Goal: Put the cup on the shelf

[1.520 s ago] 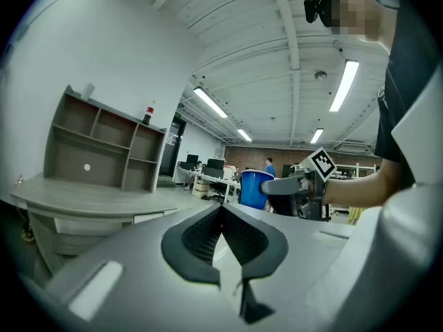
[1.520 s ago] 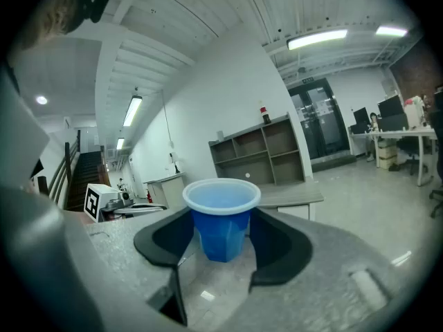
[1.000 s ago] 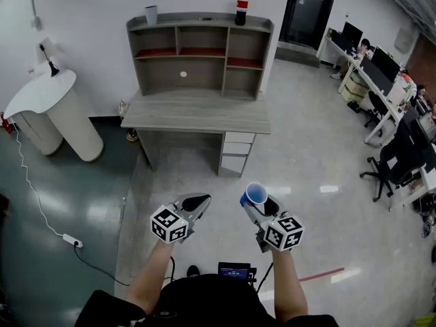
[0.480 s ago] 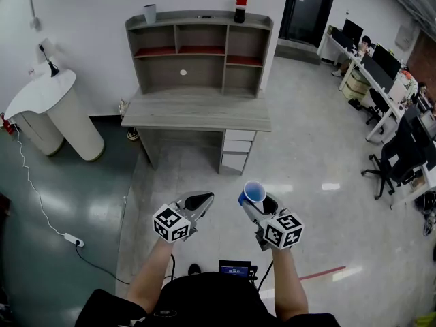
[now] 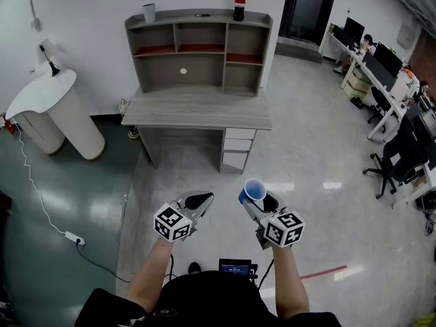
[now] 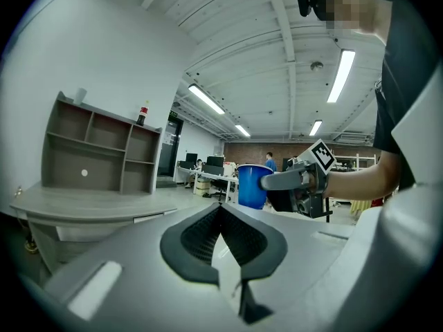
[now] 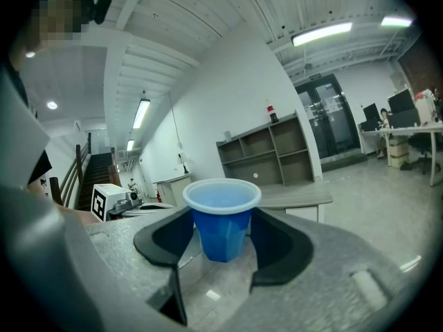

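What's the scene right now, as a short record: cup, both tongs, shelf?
cup: blue cup, upright, clamped between the jaws of the right tongs
left tongs: jaws together, nothing held
shelf: stands on the desk, ahead of the person, not yet reached
shelf top: grey cup at left, bottle at right
task: blue cup not yet on shelf

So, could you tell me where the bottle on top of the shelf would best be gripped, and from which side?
Grip the bottle around its middle, coming in level from the front with a jaw on either side. It stands upright and slim on the top board of the shelf, close to the wall behind, so the front is probably the only open side.
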Motion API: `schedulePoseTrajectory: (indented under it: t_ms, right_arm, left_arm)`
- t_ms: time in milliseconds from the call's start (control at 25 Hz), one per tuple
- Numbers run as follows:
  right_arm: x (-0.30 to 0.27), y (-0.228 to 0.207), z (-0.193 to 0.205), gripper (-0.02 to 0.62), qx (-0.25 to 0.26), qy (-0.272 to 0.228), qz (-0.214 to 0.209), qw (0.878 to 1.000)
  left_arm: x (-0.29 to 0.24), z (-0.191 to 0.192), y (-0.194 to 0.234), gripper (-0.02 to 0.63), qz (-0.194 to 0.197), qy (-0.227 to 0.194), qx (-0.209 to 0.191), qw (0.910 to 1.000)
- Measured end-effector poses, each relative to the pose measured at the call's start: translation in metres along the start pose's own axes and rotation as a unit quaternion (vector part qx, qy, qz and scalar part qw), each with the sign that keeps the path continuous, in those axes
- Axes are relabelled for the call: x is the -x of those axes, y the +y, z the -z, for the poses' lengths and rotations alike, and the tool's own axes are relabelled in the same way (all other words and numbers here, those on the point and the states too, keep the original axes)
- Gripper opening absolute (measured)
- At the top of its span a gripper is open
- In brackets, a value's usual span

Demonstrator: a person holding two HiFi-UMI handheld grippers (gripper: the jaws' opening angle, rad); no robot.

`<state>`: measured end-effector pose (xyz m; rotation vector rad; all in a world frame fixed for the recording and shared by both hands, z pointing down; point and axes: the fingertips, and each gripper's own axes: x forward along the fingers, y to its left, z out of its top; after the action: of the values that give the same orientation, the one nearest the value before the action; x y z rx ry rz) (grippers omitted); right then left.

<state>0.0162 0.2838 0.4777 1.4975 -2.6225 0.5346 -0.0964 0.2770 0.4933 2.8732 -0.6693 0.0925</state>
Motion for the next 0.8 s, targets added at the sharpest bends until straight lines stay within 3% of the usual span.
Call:
schedulePoseTrajectory:
  t_ms: [800]
  right_arm:
    - [0.034,-0.046,0.006,0.258,-0.007,0.001,-0.008,1.000]
  left_arm:
    - [-0.047,0.010,-0.028,-0.009,-0.031,0.010,0.017,0.9993]
